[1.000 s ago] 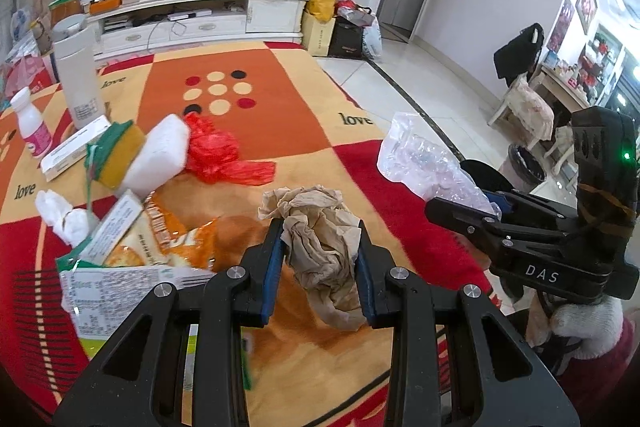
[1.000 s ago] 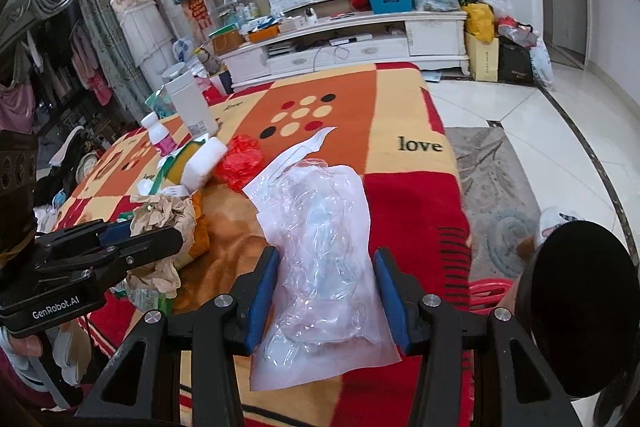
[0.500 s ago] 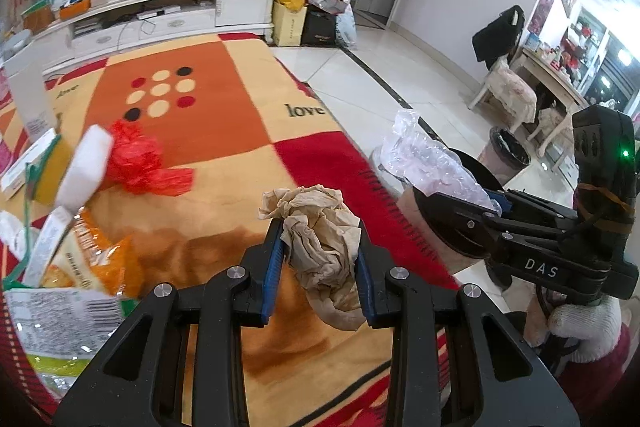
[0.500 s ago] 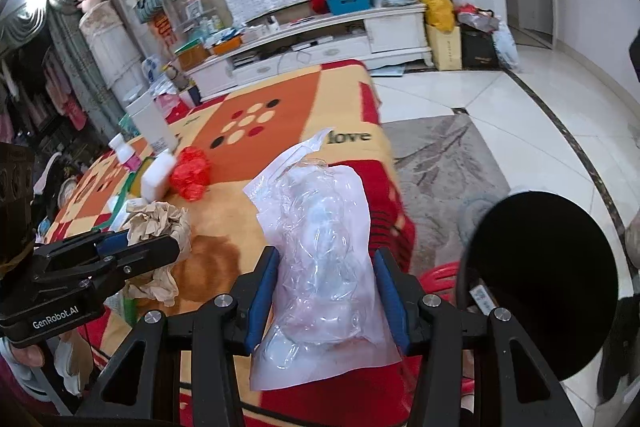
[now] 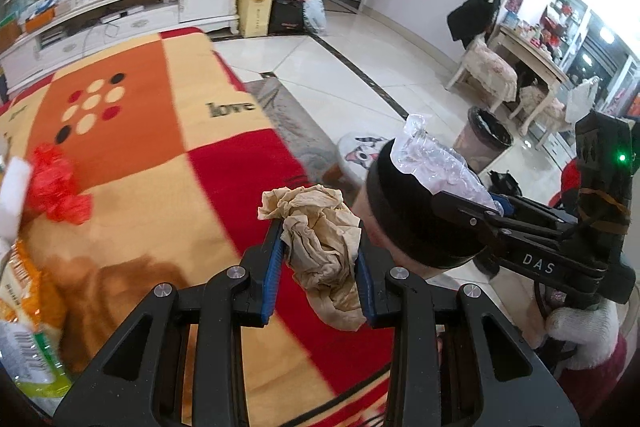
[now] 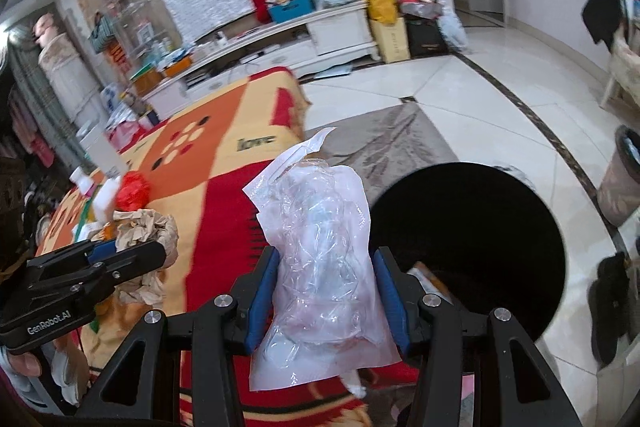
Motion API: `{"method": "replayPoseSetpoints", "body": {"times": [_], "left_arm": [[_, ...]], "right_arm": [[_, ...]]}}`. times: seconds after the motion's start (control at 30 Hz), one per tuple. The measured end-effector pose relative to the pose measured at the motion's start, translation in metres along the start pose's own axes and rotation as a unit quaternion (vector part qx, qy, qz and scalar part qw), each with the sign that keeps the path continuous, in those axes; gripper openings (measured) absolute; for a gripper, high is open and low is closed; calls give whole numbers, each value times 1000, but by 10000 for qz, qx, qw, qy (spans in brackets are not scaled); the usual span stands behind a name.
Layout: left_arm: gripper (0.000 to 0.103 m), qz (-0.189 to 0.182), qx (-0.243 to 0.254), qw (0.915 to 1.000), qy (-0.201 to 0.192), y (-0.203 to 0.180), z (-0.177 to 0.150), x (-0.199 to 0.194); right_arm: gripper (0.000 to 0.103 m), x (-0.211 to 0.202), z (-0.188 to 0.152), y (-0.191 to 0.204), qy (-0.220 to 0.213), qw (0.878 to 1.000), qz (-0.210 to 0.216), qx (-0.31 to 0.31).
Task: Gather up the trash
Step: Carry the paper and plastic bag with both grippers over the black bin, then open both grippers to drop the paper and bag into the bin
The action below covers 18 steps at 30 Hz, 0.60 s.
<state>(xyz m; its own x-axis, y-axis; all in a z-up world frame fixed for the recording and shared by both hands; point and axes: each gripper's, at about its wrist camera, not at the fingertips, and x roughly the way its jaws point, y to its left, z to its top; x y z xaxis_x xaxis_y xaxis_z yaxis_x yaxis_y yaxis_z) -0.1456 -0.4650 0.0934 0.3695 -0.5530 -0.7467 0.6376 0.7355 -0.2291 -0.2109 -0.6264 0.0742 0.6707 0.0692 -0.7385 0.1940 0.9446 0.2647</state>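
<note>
Crumpled brown paper (image 5: pixel 324 251): pinched between the blue pads of the left gripper (image 5: pixel 320 267); its upper folds are seen above the fingertips and a tail hangs below them.
Clear plastic bag (image 6: pixel 320 259): clamped at its sides by the right gripper (image 6: pixel 326 291); its sealed white edge is pointed up and away from the fingers.
Left gripper: closed on the brown paper, held over the red part of the blanket (image 5: pixel 224 163), near the blanket's edge.
Right gripper: closed on the plastic bag, held just left of the bin opening as seen from its own camera.
Black bin (image 6: pixel 472 247): seen to the right of and below the right gripper; its round dark mouth is open, with a brownish item visible inside near the rim. From the left wrist view it is placed just right of the left gripper, partly hidden behind the right gripper's body.
Gloved hand (image 5: pixel 580 327): wrapped in a white glove around the right gripper's handle.
Remaining litter: a red plastic bag (image 5: pixel 56 183) is left on the blanket, well to the left of the left gripper; an orange snack packet (image 5: pixel 24 291) is seen at the left edge, blurred.
Blanket: patterned in orange, cream and red, with the word "love" printed ahead of the left gripper.
Second bin (image 5: pixel 484 139): placed on the tiled floor, well beyond the right gripper.
</note>
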Motion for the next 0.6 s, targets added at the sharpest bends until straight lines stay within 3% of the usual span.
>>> {"method": "replayPoseSetpoints", "body": {"times": [0.33,0.6], "left_arm": [[30,-493,223,9984,180,-47,16,39],[30,-705,366,9966,217,-76,30,70]], "right_arm": [[47,-12,-6,-66,12,9969,-486,621],[48,-14,-7,-95,10,9932,-677,946]]}}
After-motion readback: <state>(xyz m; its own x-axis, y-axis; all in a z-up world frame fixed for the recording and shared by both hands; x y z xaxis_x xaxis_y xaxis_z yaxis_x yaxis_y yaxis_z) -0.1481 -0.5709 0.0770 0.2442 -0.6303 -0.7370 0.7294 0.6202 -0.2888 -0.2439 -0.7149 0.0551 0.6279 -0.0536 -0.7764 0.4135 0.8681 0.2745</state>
